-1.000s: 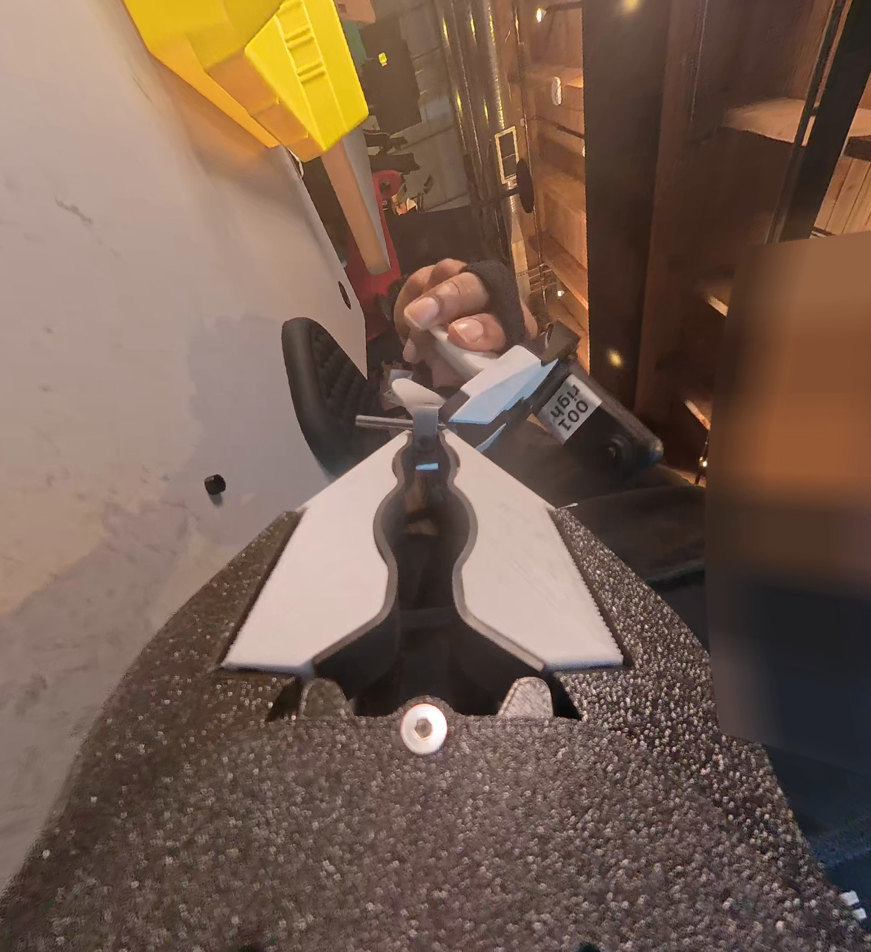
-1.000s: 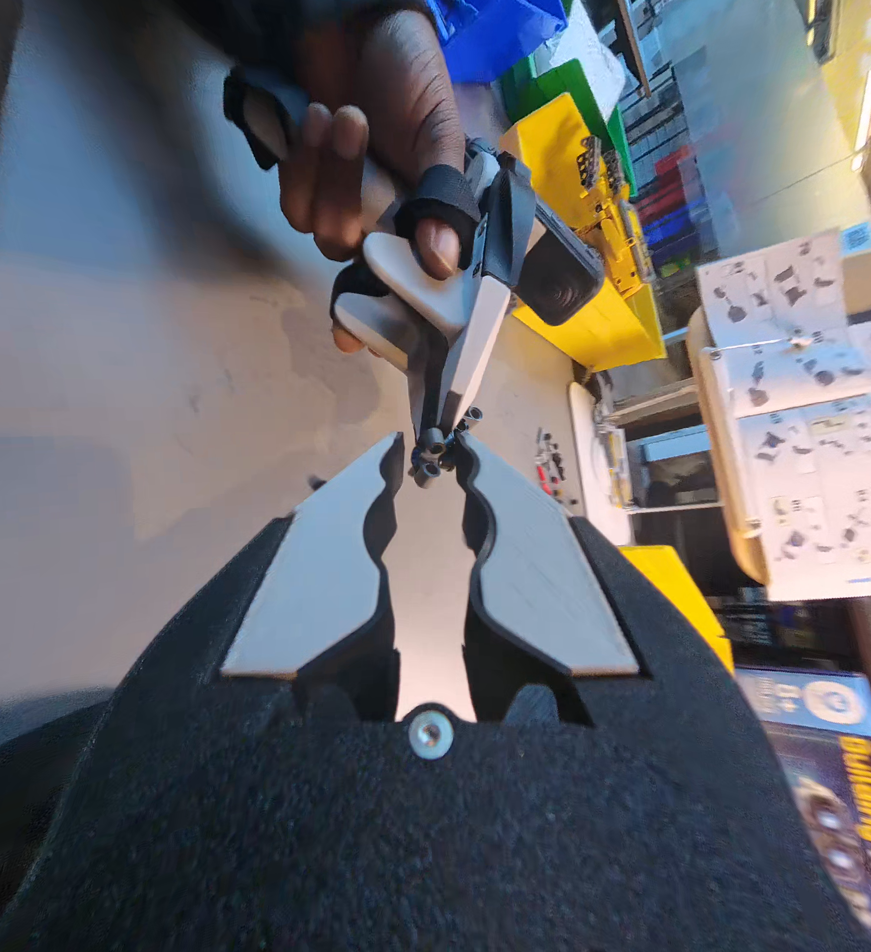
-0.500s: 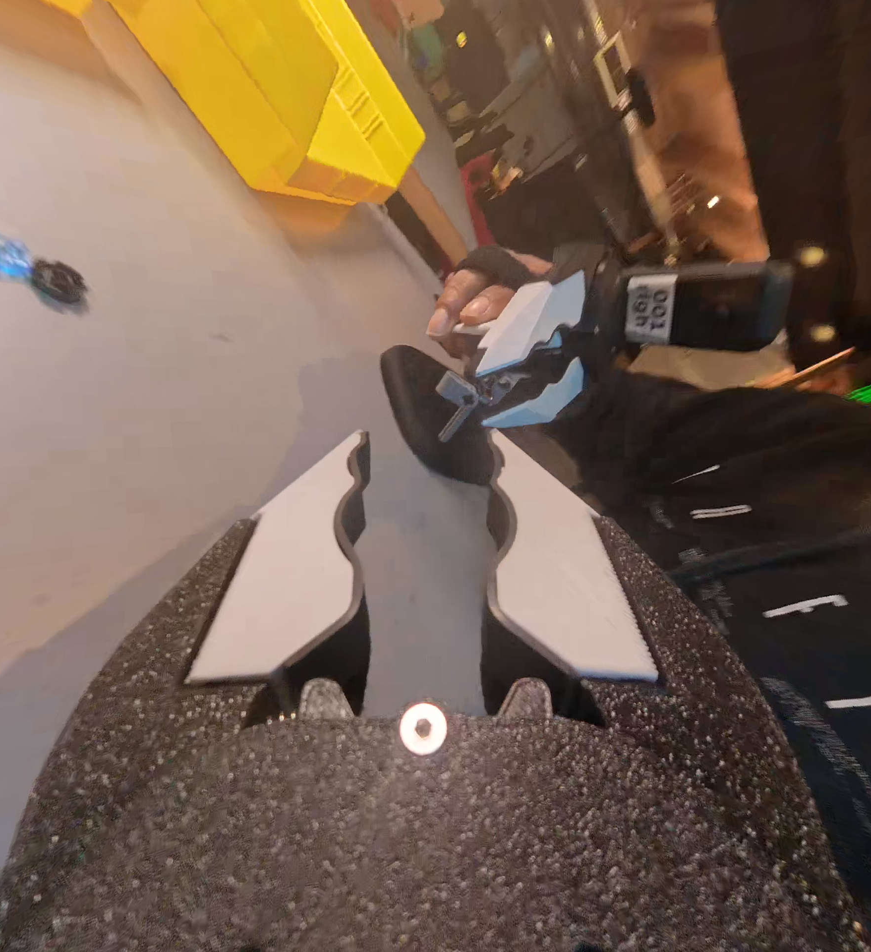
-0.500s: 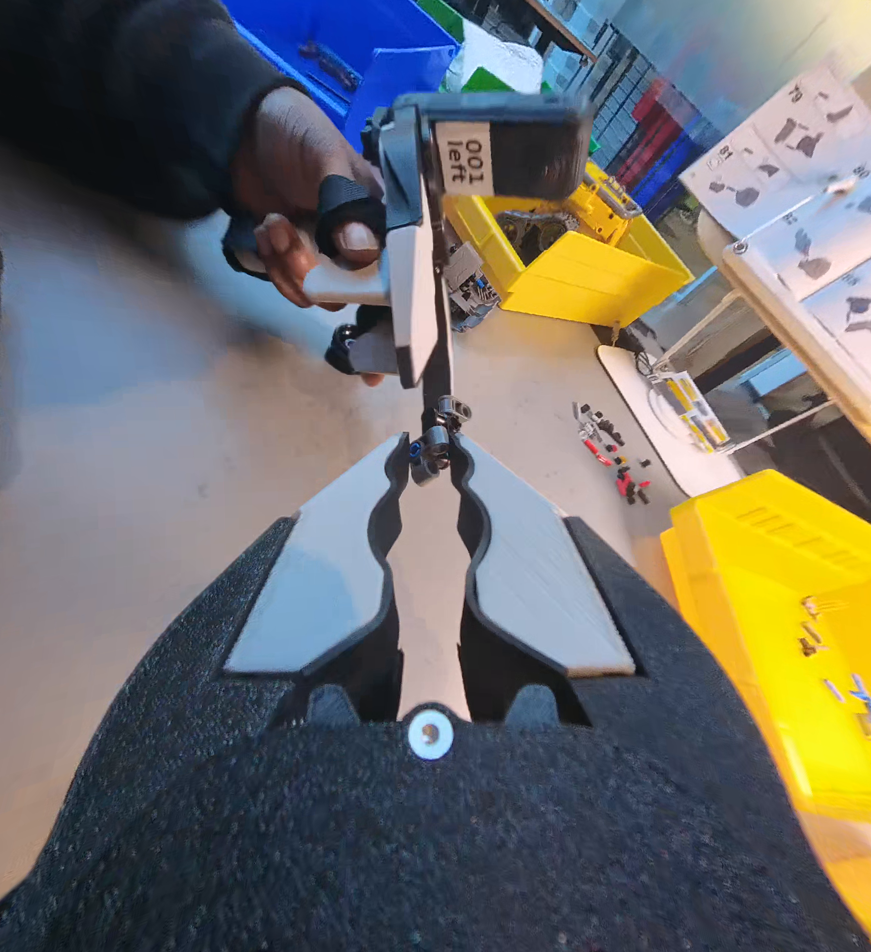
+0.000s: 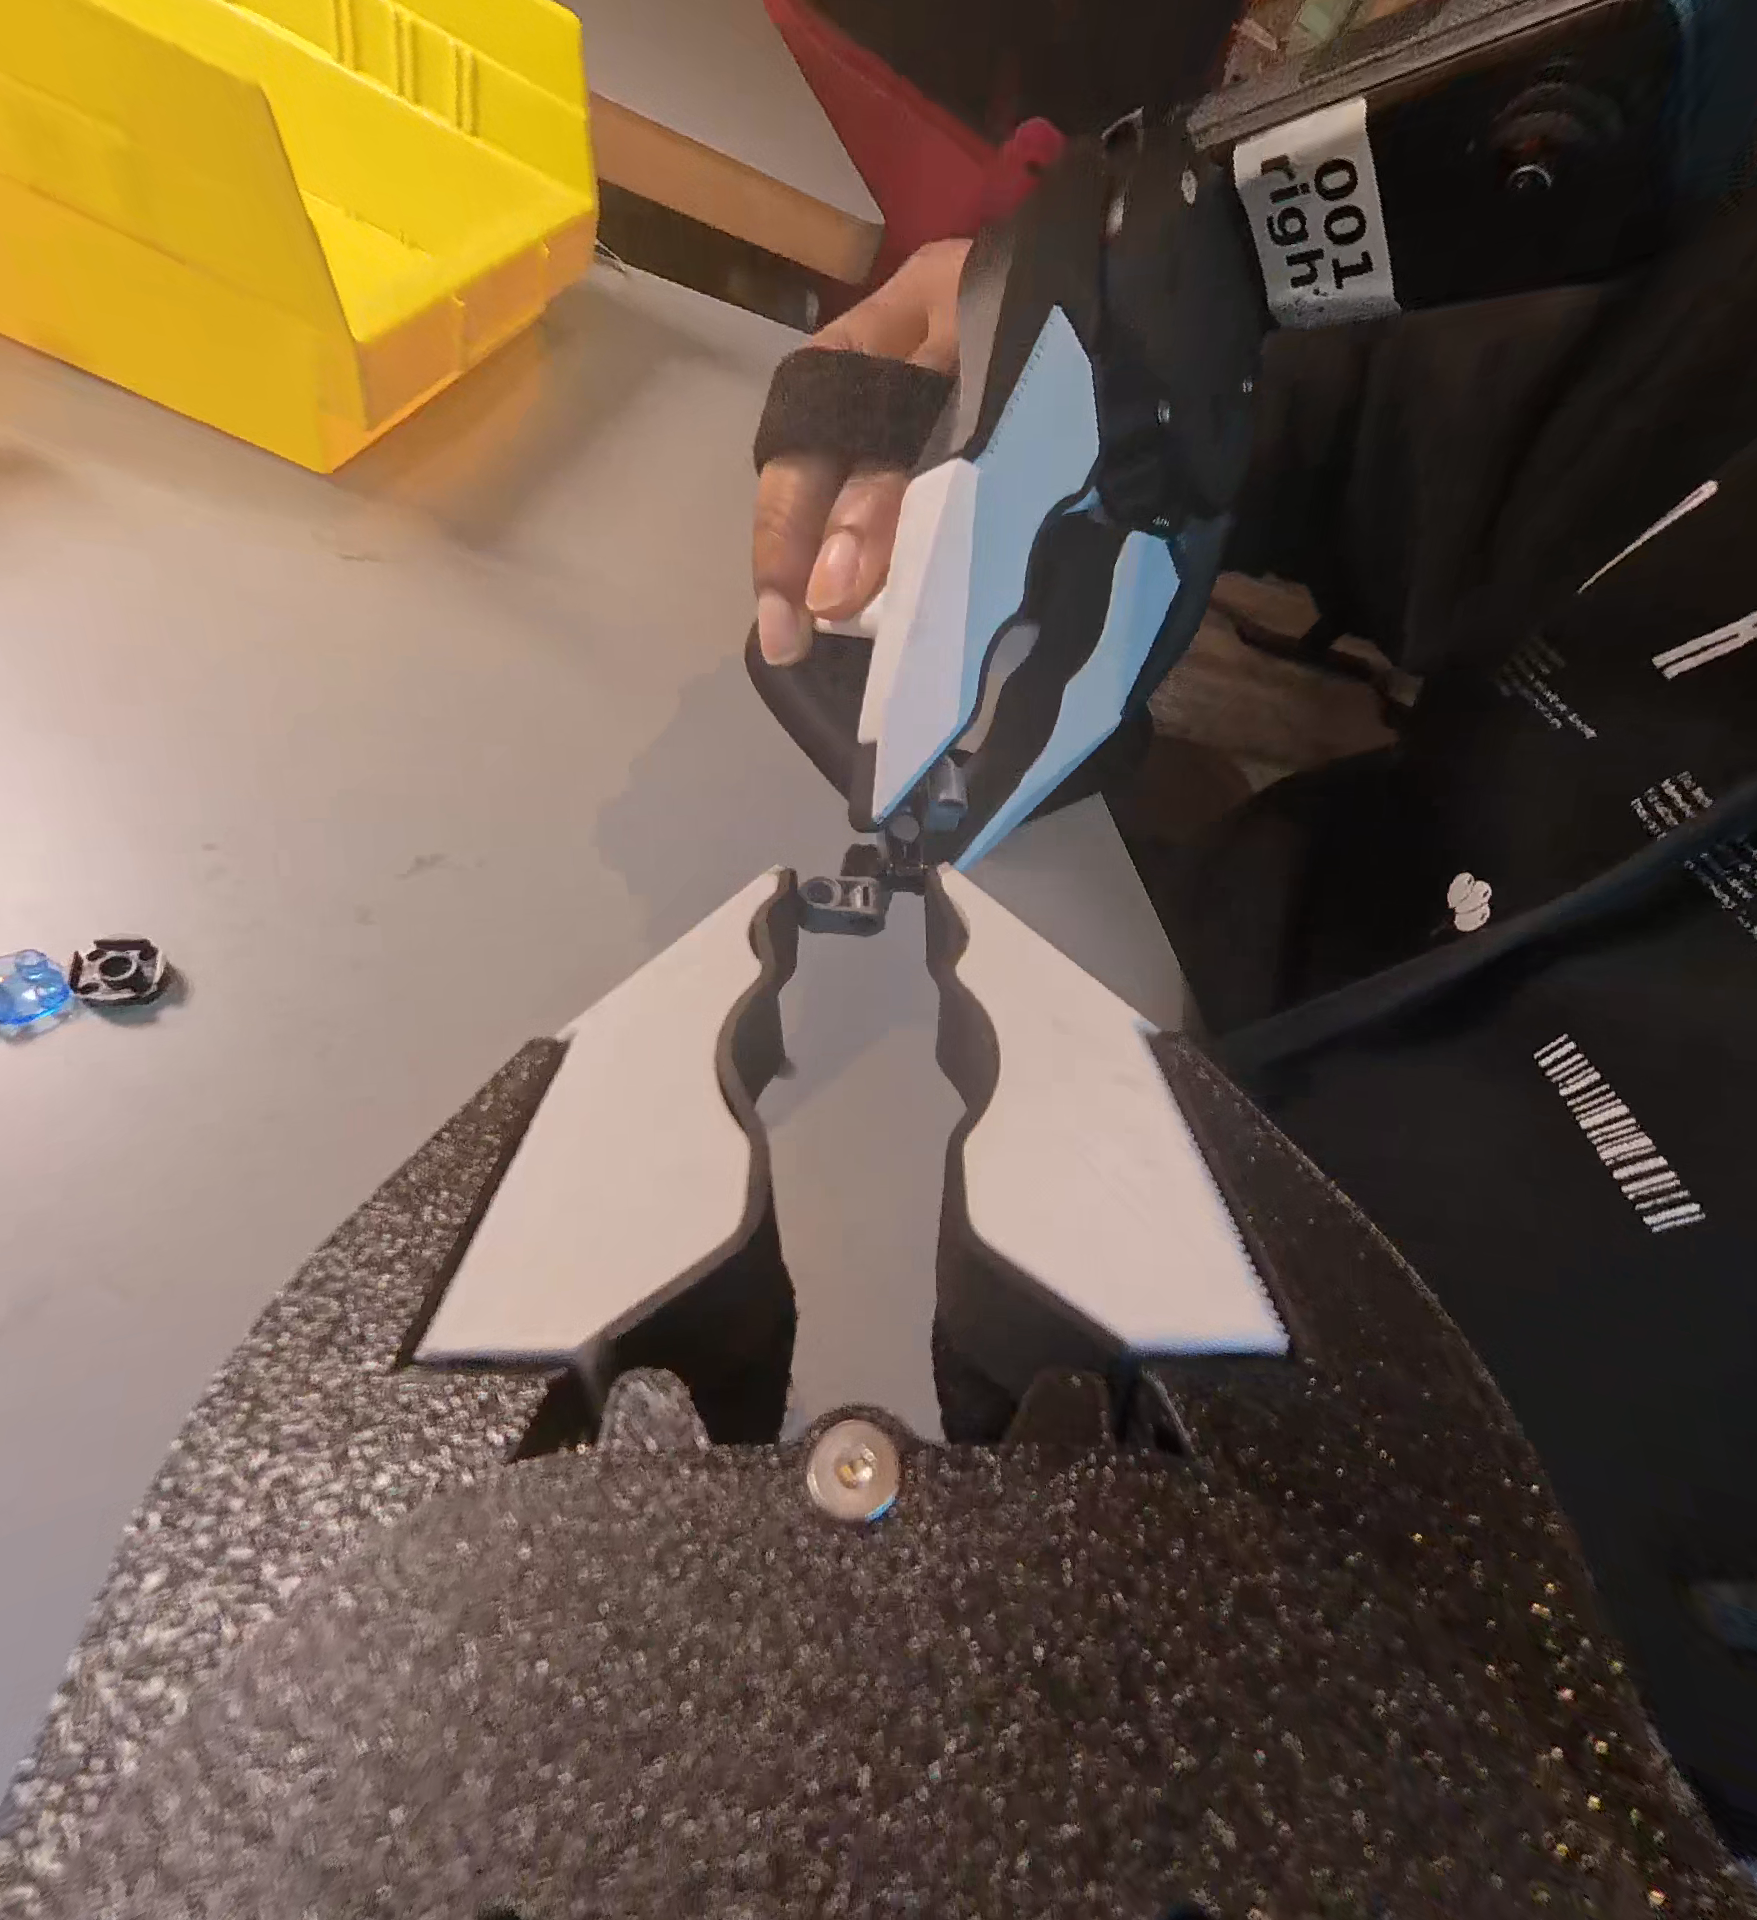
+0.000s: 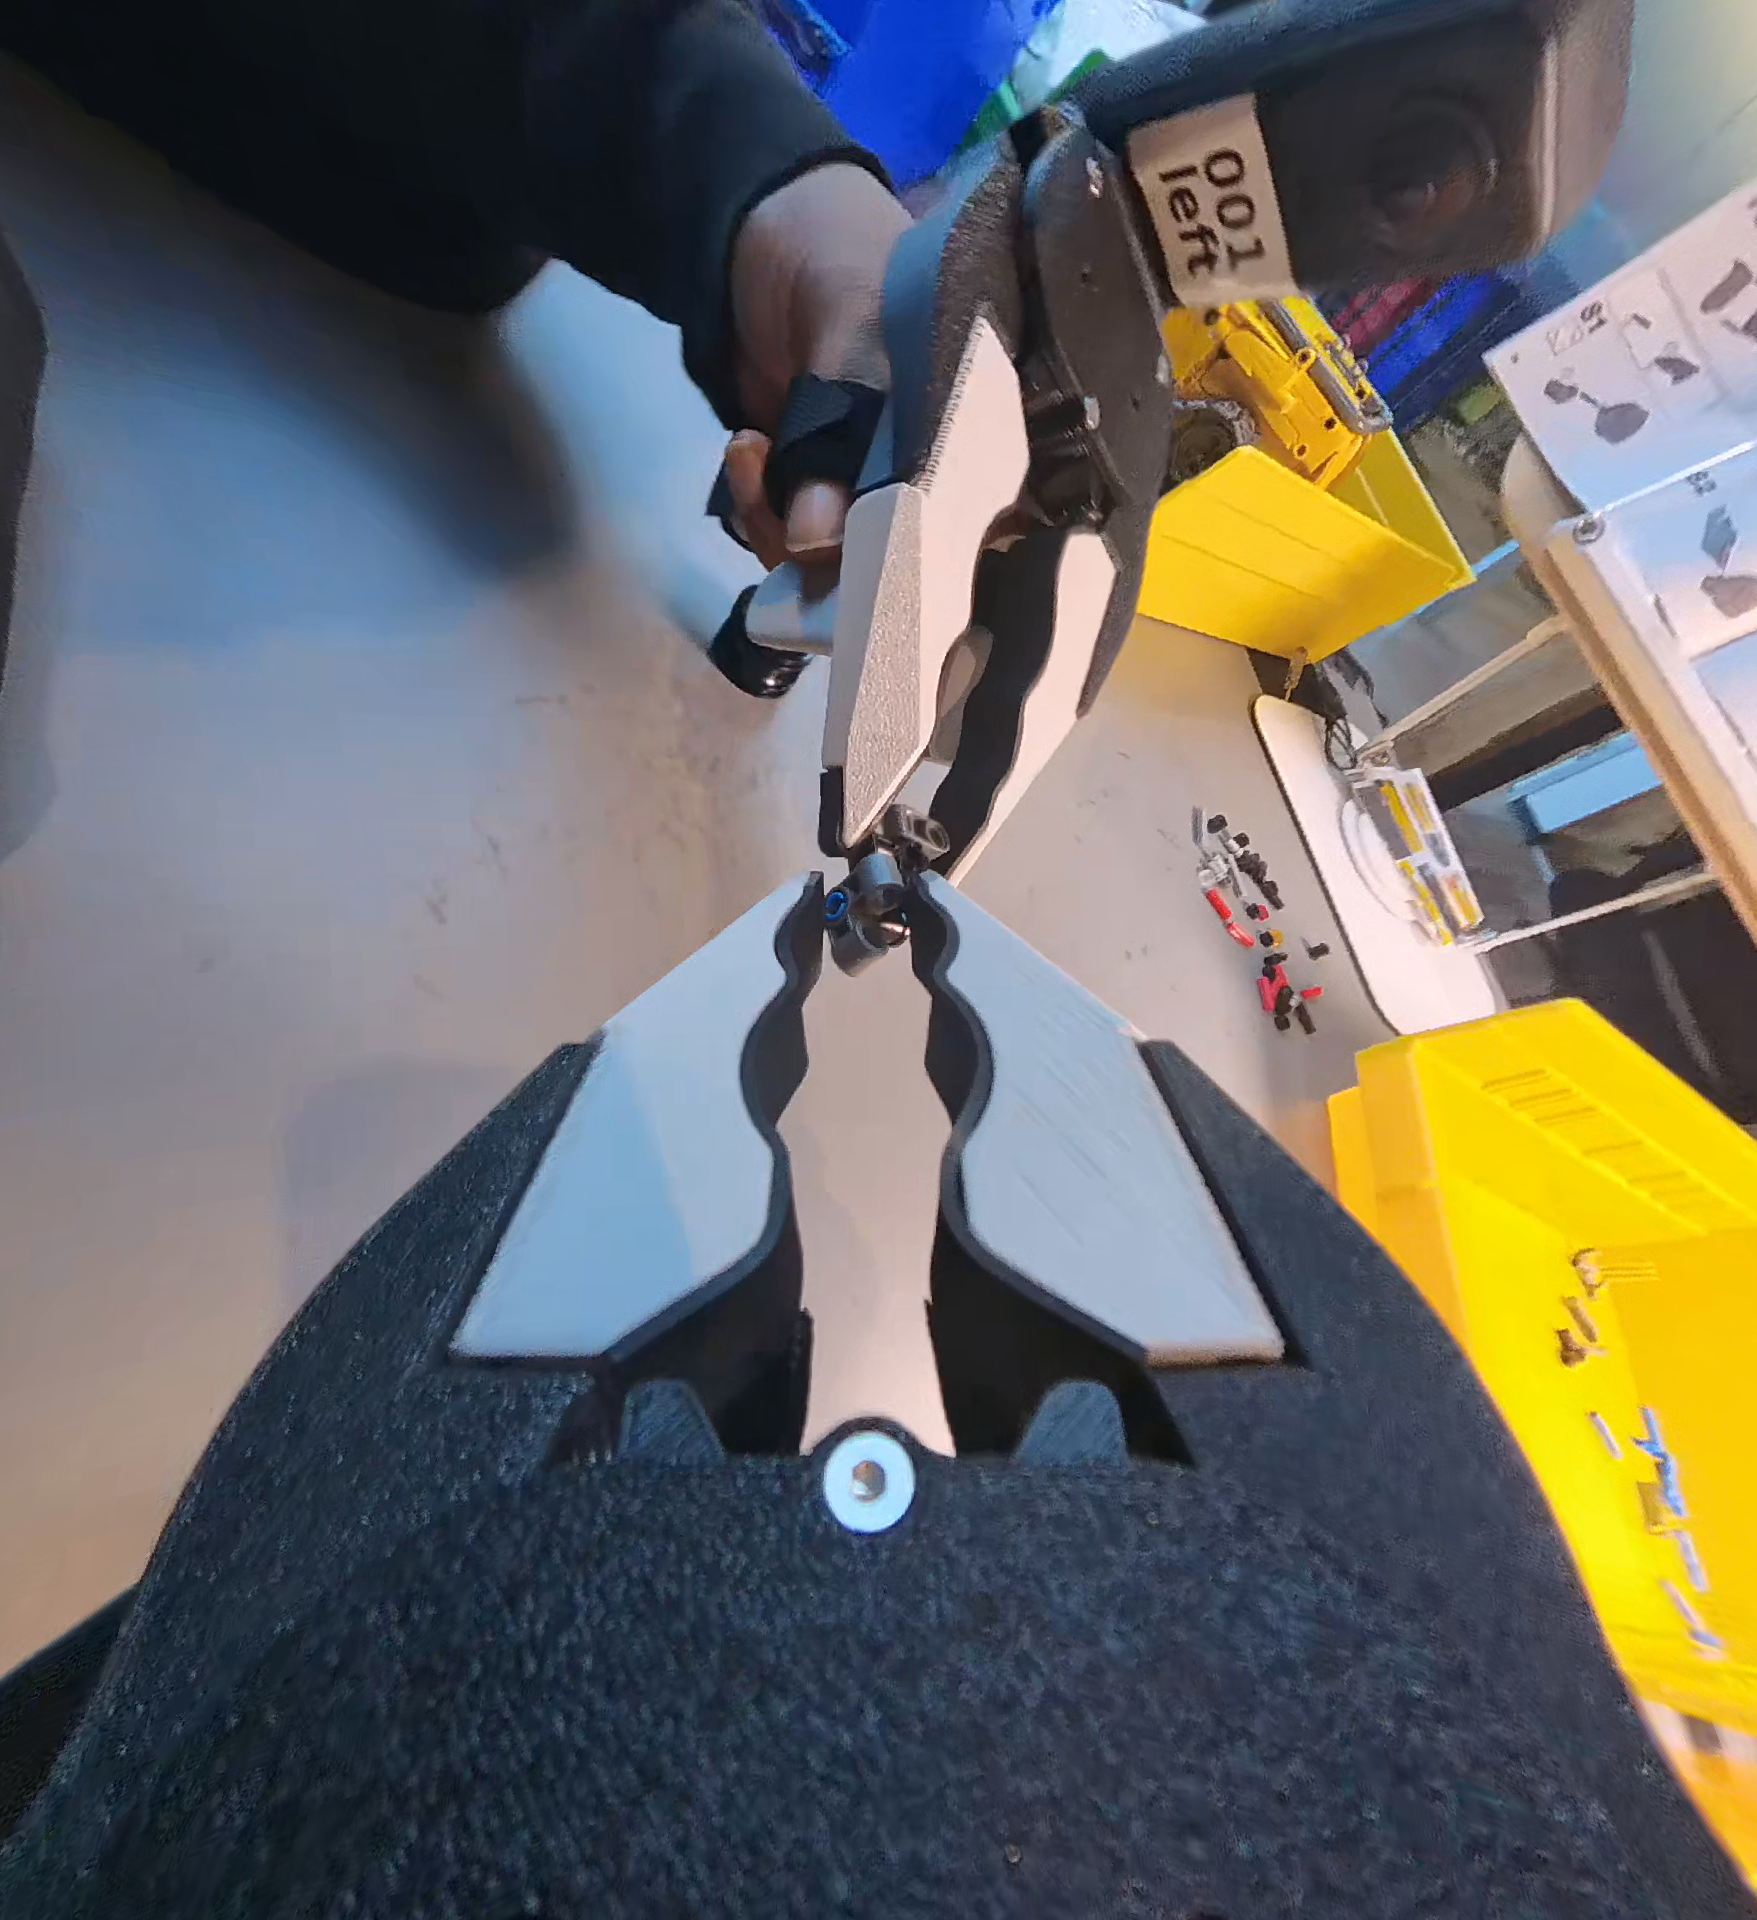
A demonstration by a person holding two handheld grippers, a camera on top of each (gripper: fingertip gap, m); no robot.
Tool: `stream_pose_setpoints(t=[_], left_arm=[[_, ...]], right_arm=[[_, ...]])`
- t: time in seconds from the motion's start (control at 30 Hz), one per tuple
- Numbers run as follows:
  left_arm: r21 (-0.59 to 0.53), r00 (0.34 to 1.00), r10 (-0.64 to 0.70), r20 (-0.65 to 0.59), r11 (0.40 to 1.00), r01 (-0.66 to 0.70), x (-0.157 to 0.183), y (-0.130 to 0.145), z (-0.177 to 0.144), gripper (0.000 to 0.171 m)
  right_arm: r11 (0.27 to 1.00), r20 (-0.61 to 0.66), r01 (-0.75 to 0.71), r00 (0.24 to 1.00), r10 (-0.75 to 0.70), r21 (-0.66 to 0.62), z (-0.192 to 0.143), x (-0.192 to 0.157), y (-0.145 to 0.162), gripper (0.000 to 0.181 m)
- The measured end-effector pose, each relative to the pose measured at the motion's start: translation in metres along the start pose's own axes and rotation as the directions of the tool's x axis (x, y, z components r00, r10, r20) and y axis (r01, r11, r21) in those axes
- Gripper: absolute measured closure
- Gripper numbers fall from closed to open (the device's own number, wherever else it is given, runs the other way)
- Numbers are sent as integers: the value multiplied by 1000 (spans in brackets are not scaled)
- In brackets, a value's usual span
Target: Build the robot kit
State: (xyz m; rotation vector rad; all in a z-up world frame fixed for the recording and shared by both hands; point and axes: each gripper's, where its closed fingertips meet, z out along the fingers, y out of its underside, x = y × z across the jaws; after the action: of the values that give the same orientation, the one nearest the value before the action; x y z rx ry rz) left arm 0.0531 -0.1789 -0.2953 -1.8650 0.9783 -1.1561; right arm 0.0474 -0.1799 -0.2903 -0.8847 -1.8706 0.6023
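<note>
My left gripper (image 5: 853, 888) is closed down on a small dark grey connector piece (image 5: 841, 891) held crosswise between its tips, just above the grey table (image 5: 334, 727). My right gripper (image 5: 921, 831) comes down from above, tip to tip with it, and pinches a small grey part (image 5: 941, 784) that touches the connector. In the right wrist view my right gripper (image 6: 866, 894) is shut on a dark piece with a blue pin (image 6: 863, 914). The left gripper (image 6: 900, 842) opposite grips the joined grey connector (image 6: 913, 826). A hand holds each gripper.
A yellow bin (image 5: 282, 208) stands at the far left; a clear blue round plate (image 5: 12, 992) and a black piece (image 5: 115, 971) lie on the table. The right wrist view shows yellow bins (image 6: 1580, 1299), scattered small parts (image 6: 1258, 935) and printed sheets (image 6: 1705, 416). My two grippers' fingertips are within a few centimetres of each other.
My left gripper was shut one second ago, then open and apart from the right one. It has now swung back and closed on the end of the part held by the right gripper.
</note>
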Motion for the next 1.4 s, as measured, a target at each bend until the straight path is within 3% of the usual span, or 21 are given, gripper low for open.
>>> stream_pose_setpoints(t=[0.2,0.5,0.8,1.4], left_arm=[[-98,995,16,-98,995,-25,-1,13,6,149],[-182,992,-27,-124,983,4,-8,24,9,149],[-223,993,-28,-113,975,2,-17,29,11,149],[-340,978,164,-129,919,-199,-26,50,15,149]], right_arm=[[969,11,237,972,-236,-74,2,-10,7,163],[927,34,344,939,-343,-149,7,-16,18,162],[905,97,366,930,-353,-216,14,-19,28,165],[846,71,383,920,-386,-371,25,-31,42,167]])
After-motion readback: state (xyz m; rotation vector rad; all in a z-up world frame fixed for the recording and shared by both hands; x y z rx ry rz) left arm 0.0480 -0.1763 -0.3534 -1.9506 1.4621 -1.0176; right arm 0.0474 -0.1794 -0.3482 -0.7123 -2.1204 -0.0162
